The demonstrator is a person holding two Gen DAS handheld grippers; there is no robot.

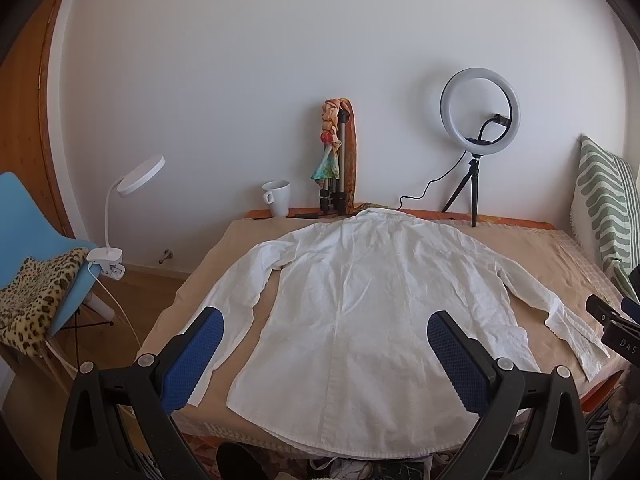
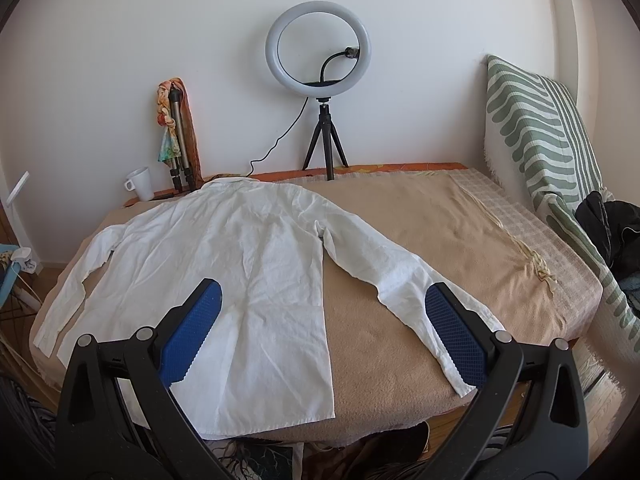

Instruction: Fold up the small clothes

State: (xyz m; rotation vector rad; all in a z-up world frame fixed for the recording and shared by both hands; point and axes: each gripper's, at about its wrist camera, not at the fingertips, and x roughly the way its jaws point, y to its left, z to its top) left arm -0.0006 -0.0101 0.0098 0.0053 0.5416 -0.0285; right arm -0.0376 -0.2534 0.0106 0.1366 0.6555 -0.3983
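Observation:
A white long-sleeved shirt [image 1: 360, 300] lies flat, back up, on the beige-covered table [image 1: 532, 252], collar at the far side, both sleeves spread out. My left gripper [image 1: 325, 326] is open and empty above the shirt's near hem. In the right wrist view the shirt [image 2: 224, 280] lies left of centre and its right sleeve [image 2: 400, 280] runs toward the near right. My right gripper [image 2: 322, 300] is open and empty, its jaws astride the shirt's right side and the sleeve's cuff. The right gripper's tip shows at the left wrist view's right edge [image 1: 612, 320].
A ring light on a tripod [image 2: 318, 44], a folded tripod with a scarf [image 2: 176, 128] and a white mug [image 2: 140, 184] stand at the table's far edge. A striped cushion [image 2: 540, 128] leans at right. A blue chair [image 1: 36, 240] with a clip lamp [image 1: 136, 176] is at left.

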